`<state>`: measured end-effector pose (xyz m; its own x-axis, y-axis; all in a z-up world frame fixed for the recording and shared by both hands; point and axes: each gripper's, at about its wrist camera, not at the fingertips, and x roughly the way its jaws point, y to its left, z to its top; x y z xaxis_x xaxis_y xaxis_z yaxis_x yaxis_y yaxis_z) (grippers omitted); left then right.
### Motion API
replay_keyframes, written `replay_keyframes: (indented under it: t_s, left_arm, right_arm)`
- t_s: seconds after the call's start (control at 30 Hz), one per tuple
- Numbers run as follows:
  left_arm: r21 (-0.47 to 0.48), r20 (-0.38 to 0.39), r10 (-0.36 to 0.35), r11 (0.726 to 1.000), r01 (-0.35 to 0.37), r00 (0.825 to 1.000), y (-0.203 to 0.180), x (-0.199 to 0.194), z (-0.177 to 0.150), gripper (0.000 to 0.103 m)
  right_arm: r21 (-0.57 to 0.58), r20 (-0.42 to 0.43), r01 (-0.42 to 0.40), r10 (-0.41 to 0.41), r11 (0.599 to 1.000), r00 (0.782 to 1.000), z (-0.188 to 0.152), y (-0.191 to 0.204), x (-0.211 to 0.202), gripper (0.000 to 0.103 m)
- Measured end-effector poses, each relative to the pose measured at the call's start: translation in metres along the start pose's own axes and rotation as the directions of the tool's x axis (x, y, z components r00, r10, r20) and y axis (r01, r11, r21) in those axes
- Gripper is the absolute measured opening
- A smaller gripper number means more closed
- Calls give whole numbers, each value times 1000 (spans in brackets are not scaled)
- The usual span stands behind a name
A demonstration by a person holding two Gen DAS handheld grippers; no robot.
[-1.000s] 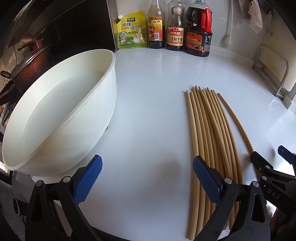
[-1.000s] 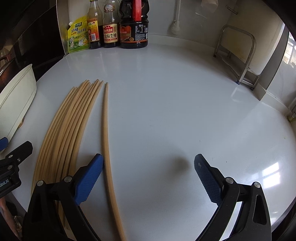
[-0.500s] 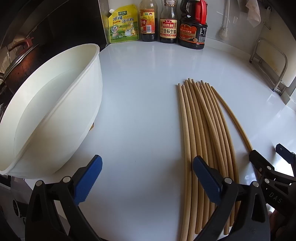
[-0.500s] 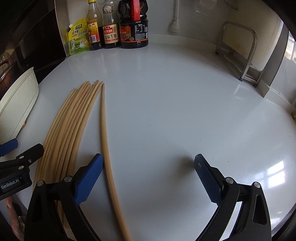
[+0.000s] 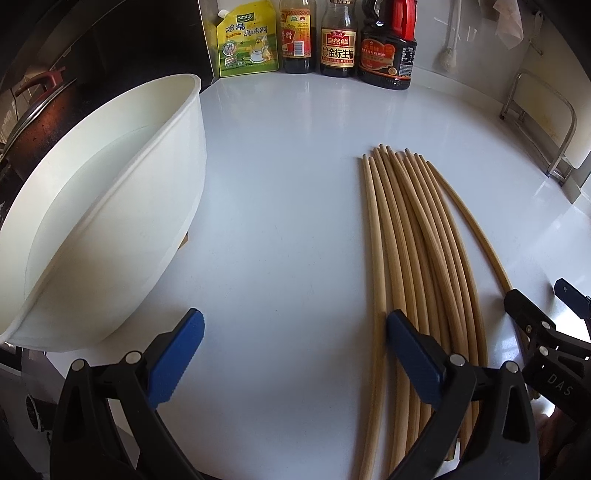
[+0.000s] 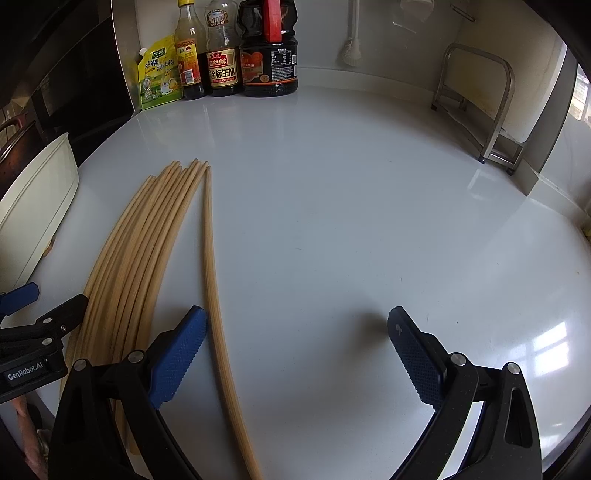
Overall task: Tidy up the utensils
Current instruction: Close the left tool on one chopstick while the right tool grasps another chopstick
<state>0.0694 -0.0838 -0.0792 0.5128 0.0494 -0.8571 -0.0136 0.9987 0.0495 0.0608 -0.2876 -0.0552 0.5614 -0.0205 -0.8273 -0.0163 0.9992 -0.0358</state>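
Both my claws, left claw [image 5: 295,360] and right claw [image 6: 295,354], gape wide by the chopsticks [image 5: 417,258], so a sloppy pinch could roll them toward the white bowl [image 5: 110,206].

the near ends of the chopsticks [image 5: 417,258] run under the left tongs [image 5: 295,360] and off the bottom edge. the white basin [image 5: 92,221] is cut by the left edge; bottle tops [image 5: 338,14] are cropped.
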Motion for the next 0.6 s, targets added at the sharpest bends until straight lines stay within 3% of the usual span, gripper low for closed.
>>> replay_keyframes:
  t_s: [0.2,0.27,0.33,0.43,0.47,0.5,0.53,0.57,0.6]
  left_arm:
    - [0,10,-2,1000,2,1000,-2,3,5,96]
    - [-20,6,-40,999,40,999,-1,4,5,92]
    - [-5,19,-47,999,47,999,-4,0,4,83]
    - [32,29,-76,997,75,997,-14,-6,3,57]
    - [43,30,-85,996,84,996,-17,-8,3,44]
    - [52,29,-95,994,94,995,-20,-9,2,28]
    - [56,25,-109,993,107,994,-21,-11,2,19]
    - [57,17,-125,991,124,992,-22,-11,2,8]
    - [54,11,-141,989,140,990,-22,-12,2,7]
  right_arm:
    - [-24,20,24,-24,999,1000,-1,7,-2,92]
    - [-48,40,30,-28,998,999,-1,12,-5,83]
    - [-72,51,21,-17,997,999,0,18,-7,65]
    - [-109,59,5,1,994,998,-1,26,-10,46]
    - [-119,58,-6,13,993,998,-2,28,-11,40]
    - [-126,56,-12,19,992,998,-1,30,-11,27]
    - [-130,53,-13,20,991,998,-1,31,-11,14]
    - [-130,53,-8,15,991,998,-1,31,-12,8]
    - [-127,54,-4,11,992,998,-1,30,-12,8]
